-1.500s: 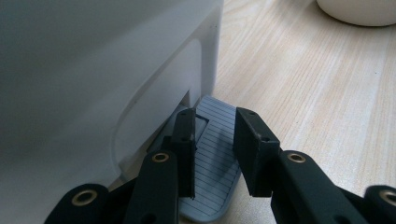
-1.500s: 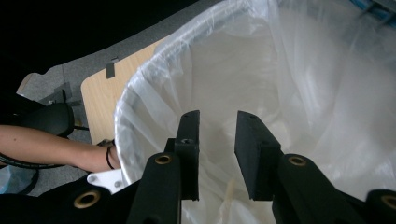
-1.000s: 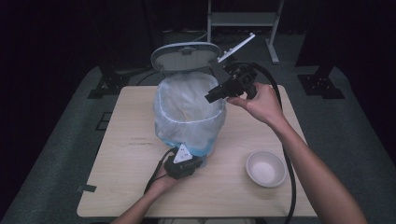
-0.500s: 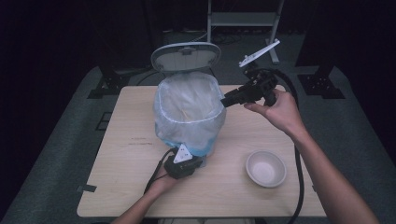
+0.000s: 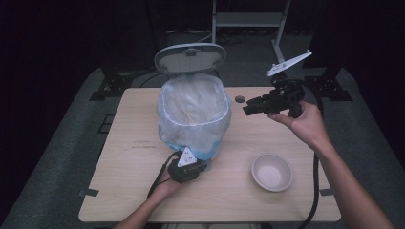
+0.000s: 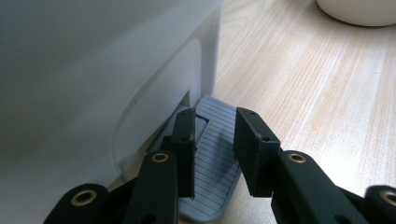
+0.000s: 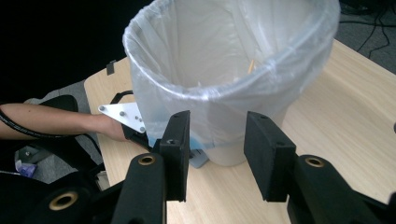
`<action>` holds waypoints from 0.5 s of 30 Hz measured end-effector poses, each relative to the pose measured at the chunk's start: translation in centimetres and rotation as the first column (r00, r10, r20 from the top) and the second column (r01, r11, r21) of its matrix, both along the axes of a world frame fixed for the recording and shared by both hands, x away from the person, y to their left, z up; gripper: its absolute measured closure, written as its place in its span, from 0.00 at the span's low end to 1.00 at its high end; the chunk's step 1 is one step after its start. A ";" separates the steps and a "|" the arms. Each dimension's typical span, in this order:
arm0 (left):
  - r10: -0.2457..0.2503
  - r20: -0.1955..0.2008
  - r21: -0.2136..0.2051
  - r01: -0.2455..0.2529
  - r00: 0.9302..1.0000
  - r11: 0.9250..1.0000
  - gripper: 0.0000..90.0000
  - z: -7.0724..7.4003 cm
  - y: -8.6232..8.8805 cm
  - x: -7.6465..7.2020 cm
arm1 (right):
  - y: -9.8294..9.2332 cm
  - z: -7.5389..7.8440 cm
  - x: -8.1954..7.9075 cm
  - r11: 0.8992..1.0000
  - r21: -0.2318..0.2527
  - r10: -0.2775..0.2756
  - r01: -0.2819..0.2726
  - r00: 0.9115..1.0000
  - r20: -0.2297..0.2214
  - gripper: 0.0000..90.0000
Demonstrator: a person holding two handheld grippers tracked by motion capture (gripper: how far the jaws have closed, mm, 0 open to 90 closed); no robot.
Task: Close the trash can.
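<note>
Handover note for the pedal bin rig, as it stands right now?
Left gripper: at the foot of the bin, fingers pressing down on the grey pedal, nearly closed with nothing gripped between them. The lid stands open.
Right gripper: in the air to the right of the bin, off its rim, nothing between the fingers; the jaws have just been opening.
Bin has a clear liner bag; something thin and pale lies inside, too unclear to name. White bowl sits empty at the table's front right.
Done: lid opened, right gripper emptied.
Left: probably ease off the pedal so the lid closes.
</note>
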State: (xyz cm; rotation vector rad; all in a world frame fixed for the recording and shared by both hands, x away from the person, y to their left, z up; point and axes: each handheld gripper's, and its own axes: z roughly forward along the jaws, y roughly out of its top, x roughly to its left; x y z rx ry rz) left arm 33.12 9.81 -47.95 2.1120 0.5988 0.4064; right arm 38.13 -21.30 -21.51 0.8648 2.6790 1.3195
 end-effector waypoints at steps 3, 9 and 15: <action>0.000 0.000 -0.001 0.000 1.000 1.000 0.77 0.0 0.0 0.0 | -0.8 -0.5 -0.2 1.000 0.008 -0.009 0.009 1.000 -0.002 0.66; 0.000 0.000 0.001 0.000 1.000 1.000 0.77 0.0 0.0 0.0 | -2.3 -1.6 -0.7 0.999 0.025 -0.023 0.023 1.000 -0.007 0.66; 0.001 0.001 -0.002 -0.001 1.000 1.000 0.77 0.0 0.0 0.0 | -3.4 -2.7 -1.0 0.999 0.038 -0.034 0.035 0.999 -0.015 0.64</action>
